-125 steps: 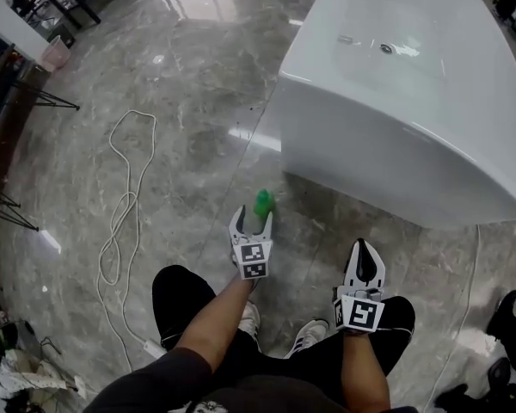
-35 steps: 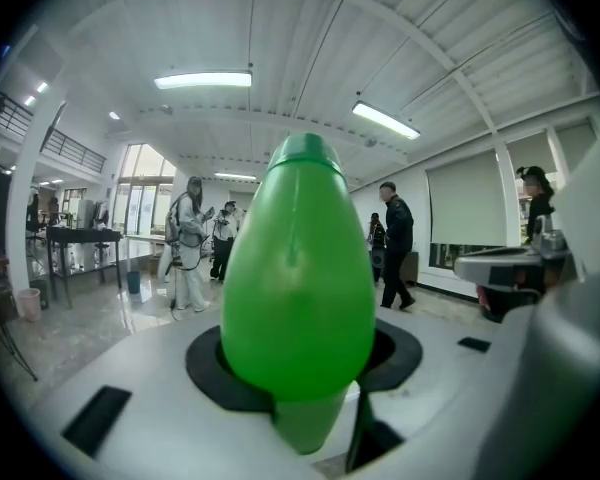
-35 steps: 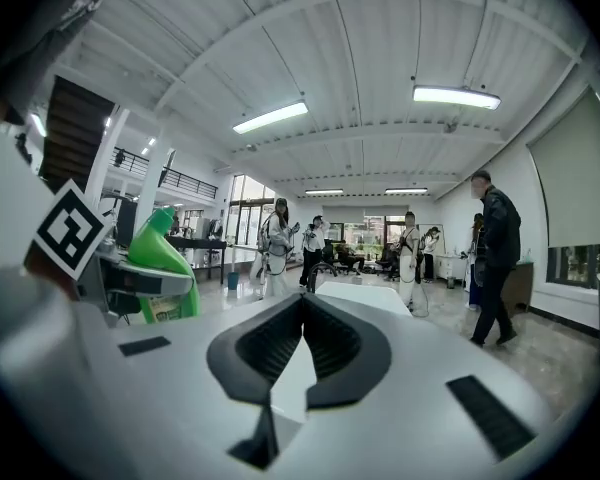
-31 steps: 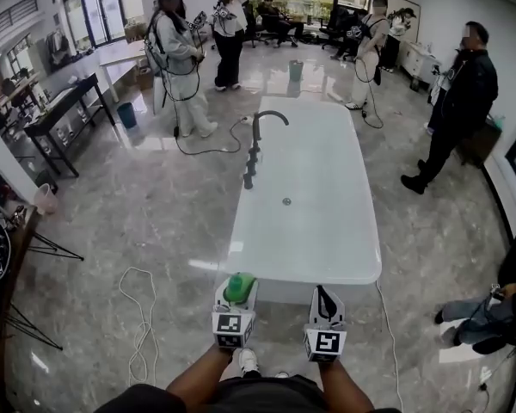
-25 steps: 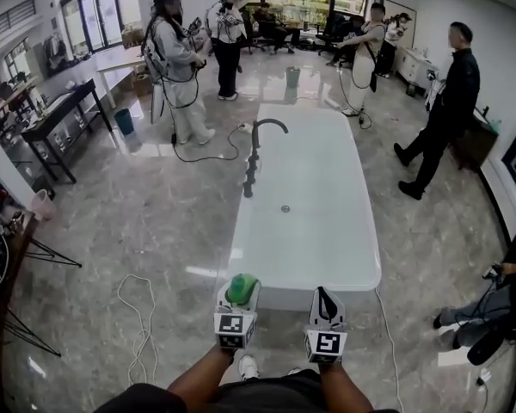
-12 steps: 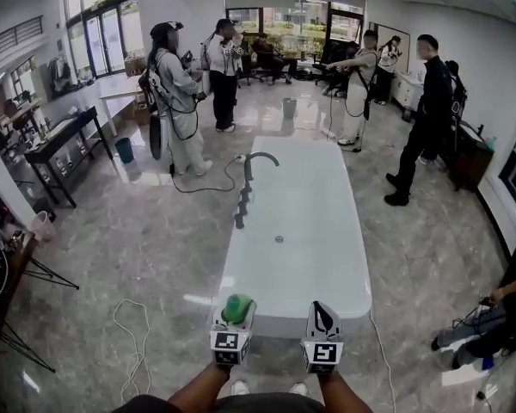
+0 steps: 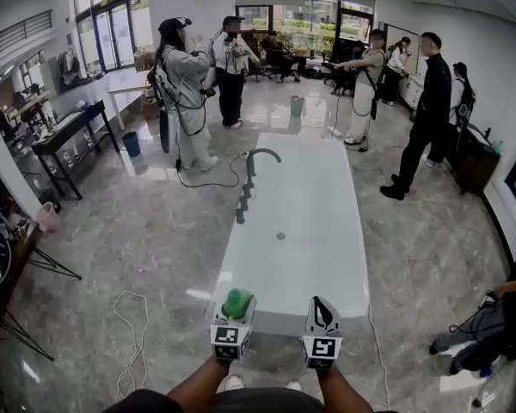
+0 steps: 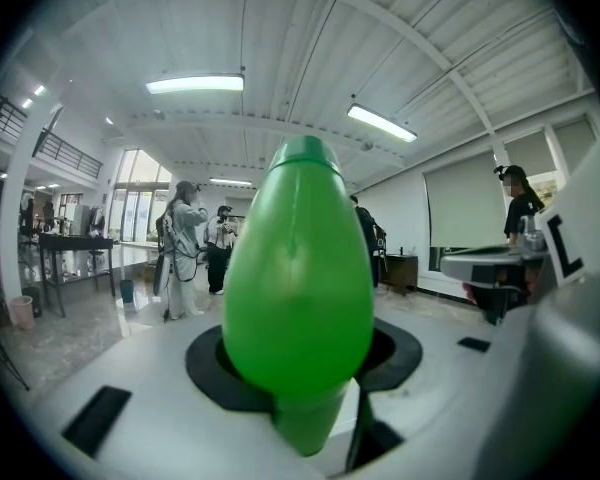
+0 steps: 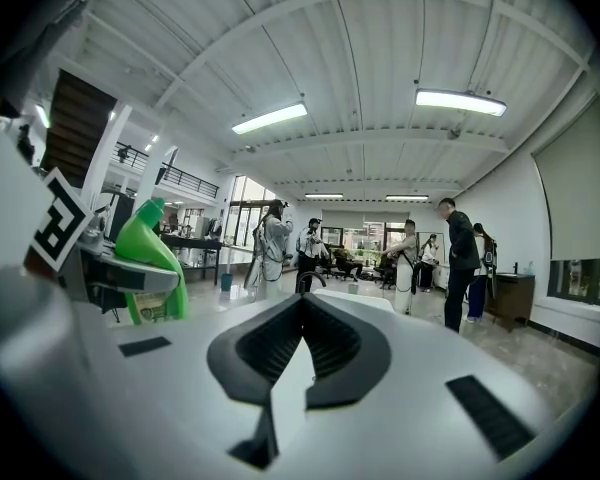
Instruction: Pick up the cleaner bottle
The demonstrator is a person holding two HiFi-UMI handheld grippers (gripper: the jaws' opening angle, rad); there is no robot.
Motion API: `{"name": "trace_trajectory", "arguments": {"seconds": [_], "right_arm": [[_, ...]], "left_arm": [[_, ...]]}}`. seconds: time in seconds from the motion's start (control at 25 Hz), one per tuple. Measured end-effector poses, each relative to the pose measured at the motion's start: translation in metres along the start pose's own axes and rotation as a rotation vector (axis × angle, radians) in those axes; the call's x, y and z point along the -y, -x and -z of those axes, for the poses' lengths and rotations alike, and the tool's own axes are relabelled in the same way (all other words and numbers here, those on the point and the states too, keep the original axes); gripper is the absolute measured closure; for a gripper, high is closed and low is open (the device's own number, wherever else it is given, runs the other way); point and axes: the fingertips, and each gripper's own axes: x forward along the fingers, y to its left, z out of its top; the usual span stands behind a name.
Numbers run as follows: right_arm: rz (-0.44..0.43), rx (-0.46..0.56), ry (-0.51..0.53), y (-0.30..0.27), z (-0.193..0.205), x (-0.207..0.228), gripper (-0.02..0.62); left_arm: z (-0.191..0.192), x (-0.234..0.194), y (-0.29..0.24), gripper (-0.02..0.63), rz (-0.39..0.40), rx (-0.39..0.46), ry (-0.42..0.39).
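Observation:
My left gripper (image 7: 233,315) is shut on the green cleaner bottle (image 7: 237,303) and holds it upright in the air, in front of the near end of the white bathtub (image 7: 297,231). In the left gripper view the bottle (image 8: 298,298) fills the middle, standing between the two jaws. My right gripper (image 7: 321,306) hangs beside it to the right, shut and with nothing in it. In the right gripper view the dark pads (image 9: 265,348) meet at their tips, and the bottle (image 9: 152,258) shows at the left.
A dark faucet (image 7: 249,179) stands on the tub's left rim. Several people stand beyond the tub, and one (image 7: 430,114) stands at its right. A white cable (image 7: 133,334) lies on the marble floor at left. A black table (image 7: 64,136) stands by the left wall.
Five seconds ago the bottle stood on the floor between the left jaws; now it is held up. Over the last second both grippers drifted slightly toward the tub.

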Motion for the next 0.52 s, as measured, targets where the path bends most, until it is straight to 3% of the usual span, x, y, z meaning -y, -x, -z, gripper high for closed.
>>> {"name": "trace_trajectory", "arguments": {"seconds": [0.52], "right_arm": [[0.017,0.000,-0.007,0.019,0.003,0.012,0.578]], "left_arm": [[-0.005,0.019,0.008,0.420,0.007,0.010,0.001]]}}
